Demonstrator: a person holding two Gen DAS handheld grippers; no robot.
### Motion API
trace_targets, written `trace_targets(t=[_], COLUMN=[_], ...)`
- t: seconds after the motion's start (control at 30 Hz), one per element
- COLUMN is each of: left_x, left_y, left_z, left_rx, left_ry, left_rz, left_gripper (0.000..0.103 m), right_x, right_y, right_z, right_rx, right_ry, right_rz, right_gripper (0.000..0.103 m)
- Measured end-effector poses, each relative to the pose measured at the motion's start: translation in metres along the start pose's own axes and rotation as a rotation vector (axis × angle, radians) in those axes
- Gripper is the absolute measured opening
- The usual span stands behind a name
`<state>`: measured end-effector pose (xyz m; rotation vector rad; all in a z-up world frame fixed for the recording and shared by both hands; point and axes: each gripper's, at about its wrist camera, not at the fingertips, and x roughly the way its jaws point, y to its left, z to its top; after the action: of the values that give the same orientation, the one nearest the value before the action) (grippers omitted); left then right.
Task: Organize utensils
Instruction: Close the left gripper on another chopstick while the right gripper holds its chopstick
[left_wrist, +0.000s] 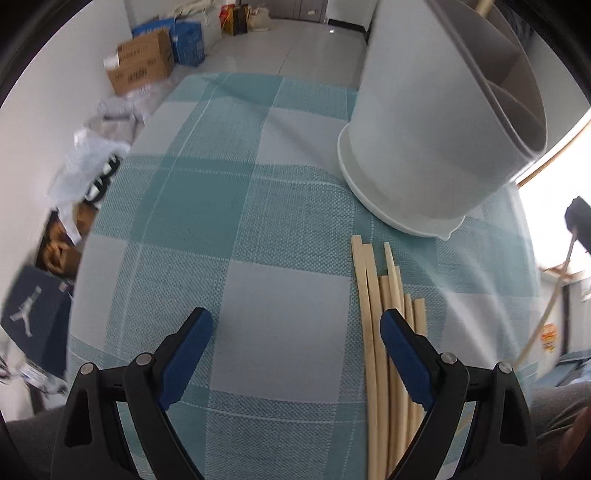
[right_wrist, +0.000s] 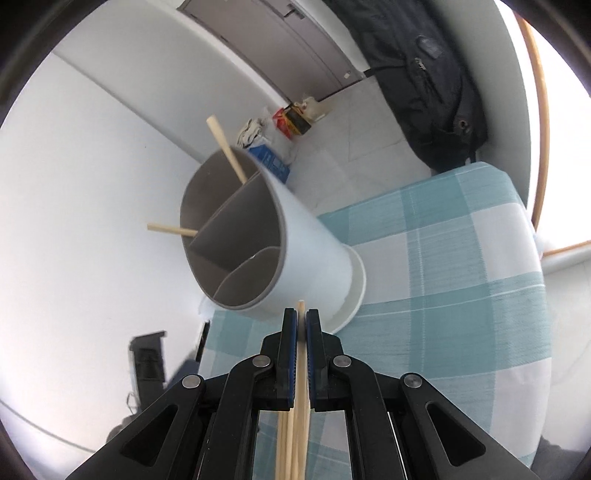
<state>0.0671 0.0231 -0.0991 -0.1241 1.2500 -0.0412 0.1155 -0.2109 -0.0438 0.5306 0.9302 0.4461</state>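
Note:
Several pale wooden chopsticks (left_wrist: 384, 295) lie side by side on the teal checked tablecloth (left_wrist: 229, 229). My left gripper (left_wrist: 295, 325) hangs open just above the cloth. Its right finger (left_wrist: 397, 332) is over the chopstick bundle and nothing is between the pads. A white utensil holder (left_wrist: 424, 129) with grey dividers stands beyond the bundle. In the right wrist view my right gripper (right_wrist: 301, 321) is shut on a chopstick (right_wrist: 301, 306) whose tip pokes out toward the holder (right_wrist: 295, 240). Two chopsticks (right_wrist: 227, 147) lean inside the holder's far compartments.
Cardboard boxes (left_wrist: 142, 62) and bags lie on the floor past the table's far edge. A dark backpack (right_wrist: 428, 74) hangs against the wall beyond the table. A window sill with a wooden frame (right_wrist: 543, 110) runs along the table's right side.

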Motion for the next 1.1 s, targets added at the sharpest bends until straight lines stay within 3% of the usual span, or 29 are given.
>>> trace_targets(t=[0.4, 0.73, 0.93, 1.0, 1.07, 1.1], left_x=[0.008, 0.014, 0.009, 0.008, 0.008, 0.008], left_y=[0.003, 0.005, -0.013, -0.016, -0.018, -0.021], left_z=[0.002, 0.017, 0.016, 0.017, 0.017, 0.018], left_rx=[0.035, -0.002, 0.081, 0.087, 0.089, 0.106], left_ry=[0.005, 0.010, -0.004, 0.010, 0.015, 0.015], left_rz=[0.079, 0.097, 0.096, 0.065, 0.056, 0.049], left_gripper=[0.090, 0.087, 0.055, 0.034, 0.026, 0.015], right_x=[-0.017, -0.031, -0.037, -0.039, -0.042, -0.043], right_y=[-0.006, -0.011, -0.014, -0.015, -0.014, -0.014], right_z=[-0.005, -0.002, 0.001, 0.001, 0.000, 0.000], right_rx=[-0.008, -0.007, -0.002, 0.011, 0.010, 0.008], right_ry=[-0.021, -0.030, -0.039, -0.041, -0.046, -0.048], right_rz=[-0.010, 0.007, 0.029, 0.038, 0.042, 0.045], right_gripper=[0.004, 0.004, 0.004, 0.004, 0.004, 0.004])
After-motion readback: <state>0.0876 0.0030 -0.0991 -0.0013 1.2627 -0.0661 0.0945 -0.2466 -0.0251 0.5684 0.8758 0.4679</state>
